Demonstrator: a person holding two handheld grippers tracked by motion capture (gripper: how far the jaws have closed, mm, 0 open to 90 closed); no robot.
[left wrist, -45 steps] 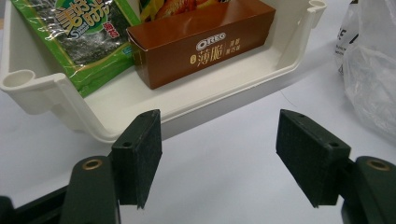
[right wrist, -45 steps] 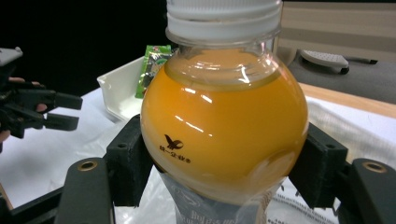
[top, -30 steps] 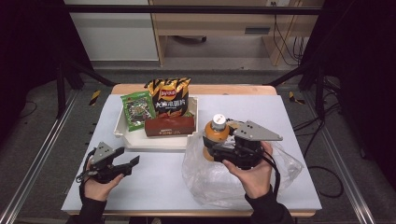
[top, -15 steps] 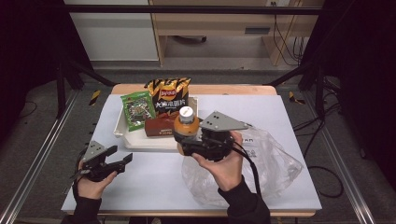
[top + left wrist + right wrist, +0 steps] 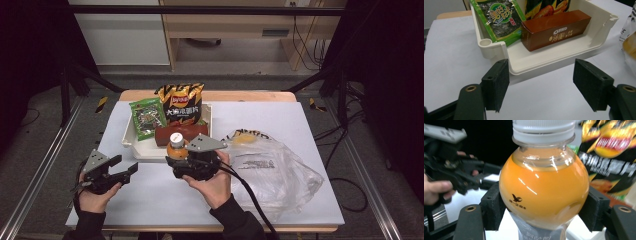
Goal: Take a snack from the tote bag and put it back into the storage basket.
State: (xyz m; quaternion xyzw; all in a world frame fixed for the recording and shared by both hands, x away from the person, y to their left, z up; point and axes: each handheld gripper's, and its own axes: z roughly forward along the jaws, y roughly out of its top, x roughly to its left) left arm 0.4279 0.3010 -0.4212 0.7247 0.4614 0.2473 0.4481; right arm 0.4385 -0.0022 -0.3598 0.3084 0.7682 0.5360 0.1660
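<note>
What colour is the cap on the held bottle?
White, on the orange bottle; clearest in the right gripper view.

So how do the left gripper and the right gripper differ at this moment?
The right gripper is shut on the orange juice bottle, pads pressed against its round belly; the left gripper stands open with nothing between its pads. The right gripper is at the front edge of the white tray, while the left gripper sits off to the tray's left over bare table. Both are hand-held, with black jaws.
</note>
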